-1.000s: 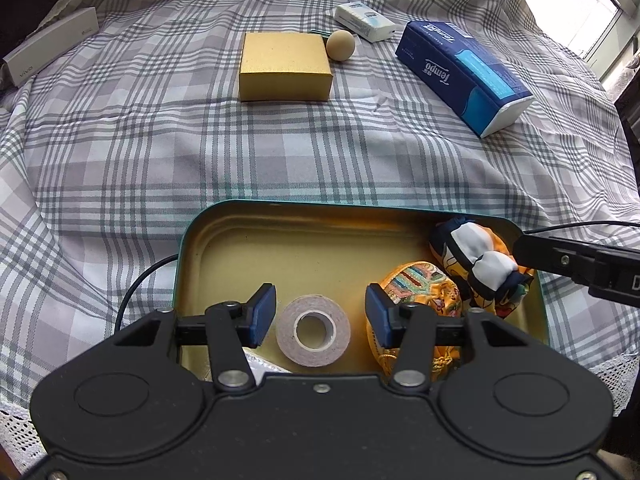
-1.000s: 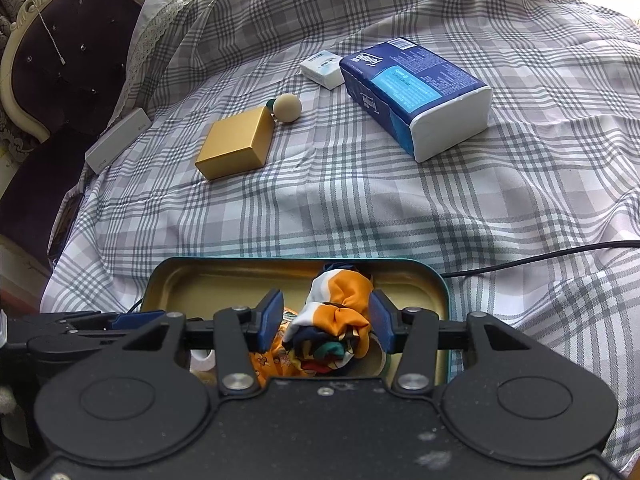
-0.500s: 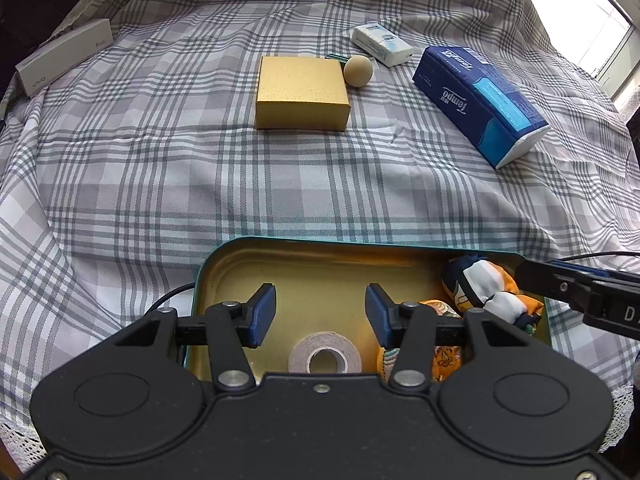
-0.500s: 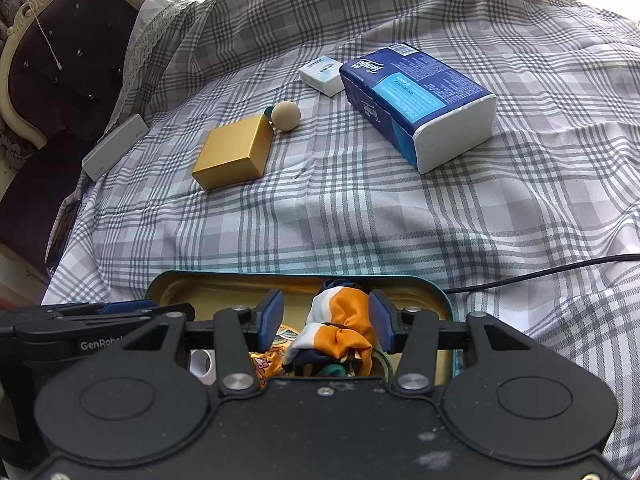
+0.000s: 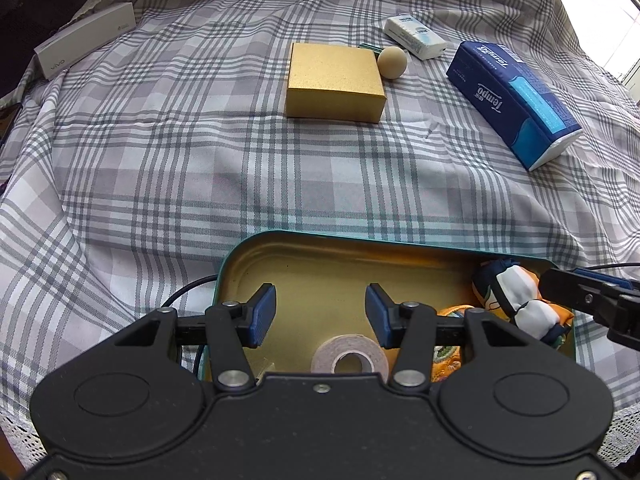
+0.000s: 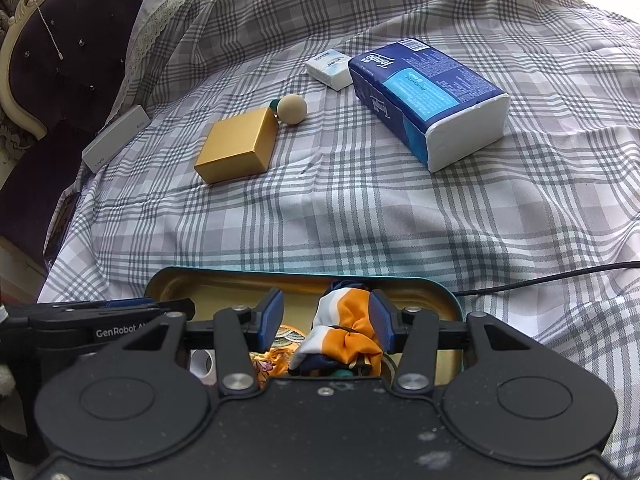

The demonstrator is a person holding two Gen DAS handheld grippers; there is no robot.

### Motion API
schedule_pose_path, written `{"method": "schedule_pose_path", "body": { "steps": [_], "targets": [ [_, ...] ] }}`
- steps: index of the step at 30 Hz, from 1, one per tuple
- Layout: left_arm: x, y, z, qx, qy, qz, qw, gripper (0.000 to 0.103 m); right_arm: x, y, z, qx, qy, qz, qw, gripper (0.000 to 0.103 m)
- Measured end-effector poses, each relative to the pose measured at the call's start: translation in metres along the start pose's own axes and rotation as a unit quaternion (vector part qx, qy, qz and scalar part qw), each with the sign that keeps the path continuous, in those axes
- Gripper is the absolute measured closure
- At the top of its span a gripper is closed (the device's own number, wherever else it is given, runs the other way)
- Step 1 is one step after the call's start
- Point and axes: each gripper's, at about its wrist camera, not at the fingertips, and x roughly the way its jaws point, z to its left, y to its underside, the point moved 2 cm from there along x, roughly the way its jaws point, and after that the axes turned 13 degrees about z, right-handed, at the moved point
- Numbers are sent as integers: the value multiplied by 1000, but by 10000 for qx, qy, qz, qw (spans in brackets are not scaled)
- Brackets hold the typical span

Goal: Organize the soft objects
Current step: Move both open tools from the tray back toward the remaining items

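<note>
A teal-rimmed tin tray (image 5: 360, 238) with a gold inside lies on the plaid cloth, close in front of me. In it are a roll of pale tape (image 5: 350, 356), a patterned orange pouch (image 6: 276, 356) and an orange, white and navy cloth bundle (image 6: 344, 320). My left gripper (image 5: 320, 314) hangs open over the tray's bare middle, with the tape just below its fingers. My right gripper (image 6: 326, 320) is open around the cloth bundle (image 5: 516, 300) at the tray's right end. The bundle touches the right pad, and a gap shows beside the left pad.
Farther back on the plaid cloth stand a gold box (image 5: 334, 80), a beige ball (image 5: 393, 63), a small white pack (image 5: 414, 36) and a blue tissue pack (image 5: 516, 100). A long white box (image 5: 86, 38) lies at the far left. A black cable (image 6: 540, 280) runs off to the right.
In the left wrist view the tray slid lower, and the tape went from between the fingers to below them. In the right wrist view a gap opened between the bundle and the left pad.
</note>
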Motion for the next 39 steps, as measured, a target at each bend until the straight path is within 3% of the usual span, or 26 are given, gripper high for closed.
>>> {"method": "schedule_pose_path", "body": {
  "steps": [7,18,28,39],
  "targets": [
    [-3,0,0,43,-113,-126,9998,54,1,-2,4,-58,62,31,10000,56],
    [-19,-26,5,52,-261,-669,9974,53,0,-21,15,-271,216,-77,9994,56],
    [-18,-81,8,112,-337,-950,9948,53,0,-67,24,-420,364,-368,9978,56],
    [-7,-151,4,144,-293,-1119,9932,53,18,-143,20,-491,532,-501,9961,56]
  ]
}}
